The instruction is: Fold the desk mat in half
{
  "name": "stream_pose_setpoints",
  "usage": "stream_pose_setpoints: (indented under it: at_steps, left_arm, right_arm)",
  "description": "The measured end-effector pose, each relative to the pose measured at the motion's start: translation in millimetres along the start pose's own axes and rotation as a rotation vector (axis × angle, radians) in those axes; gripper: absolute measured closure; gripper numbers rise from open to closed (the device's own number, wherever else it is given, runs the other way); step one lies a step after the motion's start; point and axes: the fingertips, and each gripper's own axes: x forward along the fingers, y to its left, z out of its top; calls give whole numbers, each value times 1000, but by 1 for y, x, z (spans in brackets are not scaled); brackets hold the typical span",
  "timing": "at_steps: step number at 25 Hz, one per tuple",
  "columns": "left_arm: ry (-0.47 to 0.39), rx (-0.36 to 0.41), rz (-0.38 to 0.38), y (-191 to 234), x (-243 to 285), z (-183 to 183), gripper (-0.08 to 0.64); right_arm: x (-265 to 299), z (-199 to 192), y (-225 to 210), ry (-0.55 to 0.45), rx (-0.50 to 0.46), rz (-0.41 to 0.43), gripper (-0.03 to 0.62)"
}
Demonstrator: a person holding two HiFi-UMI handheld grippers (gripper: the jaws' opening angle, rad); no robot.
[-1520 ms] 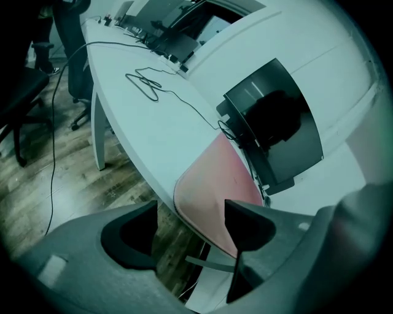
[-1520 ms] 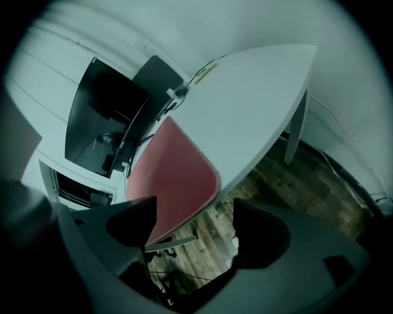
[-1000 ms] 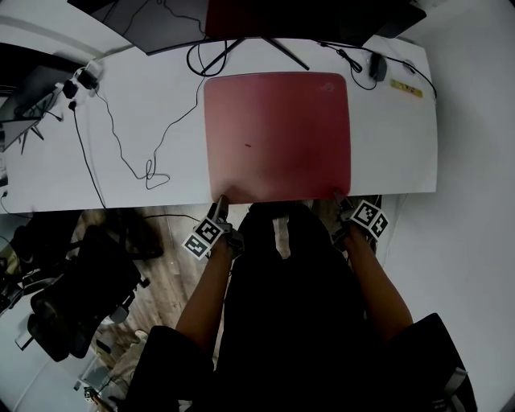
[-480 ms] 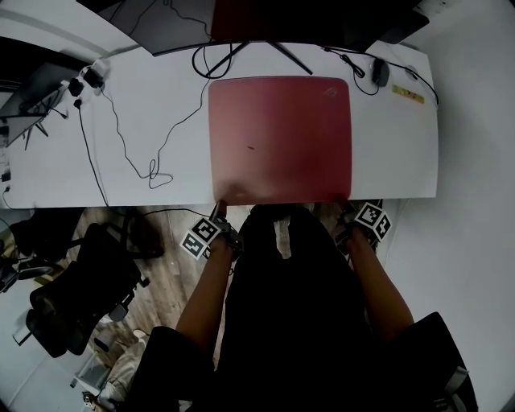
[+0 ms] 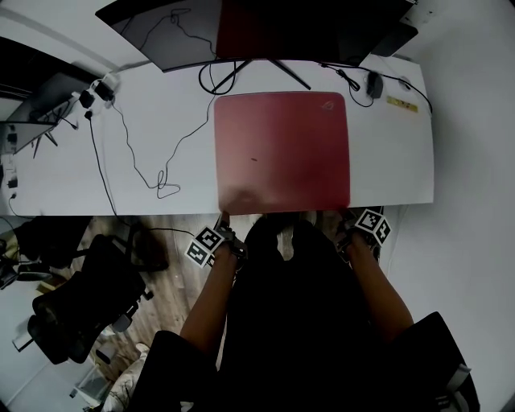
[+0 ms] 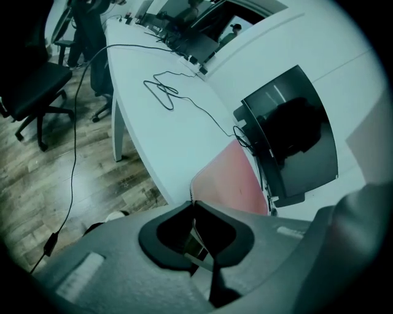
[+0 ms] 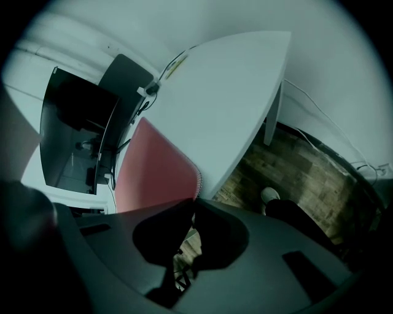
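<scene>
A red desk mat (image 5: 282, 149) lies flat on the white desk (image 5: 145, 137), its near edge along the desk's front edge. My left gripper (image 5: 222, 219) is at the mat's near left corner, and my right gripper (image 5: 344, 216) is at the near right corner. Both jaws have just been closing. In the left gripper view the left gripper (image 6: 193, 203) has its tips meeting on the corner of the mat (image 6: 230, 181). The right gripper (image 7: 194, 200) pinches the stitched corner of the mat (image 7: 156, 168) in the same way.
A dark monitor (image 5: 257, 24) on a stand sits behind the mat. Loose black cables (image 5: 153, 173) trail over the desk's left half. A mouse (image 5: 372, 83) and a yellow label (image 5: 404, 103) lie at the back right. An office chair (image 5: 72, 306) stands on the wood floor to the left.
Both grippers stay at the mat's near corners and the mat still lies flat. The head view has shifted slightly, so the desk sits a little lower in the picture.
</scene>
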Motion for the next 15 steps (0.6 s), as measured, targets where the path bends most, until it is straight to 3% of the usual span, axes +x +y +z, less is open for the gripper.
stream_pose_setpoints:
  at_steps: [4, 15]
  left_arm:
    - [8, 27, -6, -8, -1, 3, 529]
    - [35, -11, -153, -45, -12, 26, 531]
  right_arm:
    - [-5, 3, 6, -10, -10, 24, 578]
    - [-28, 7, 36, -103, 25, 126, 581]
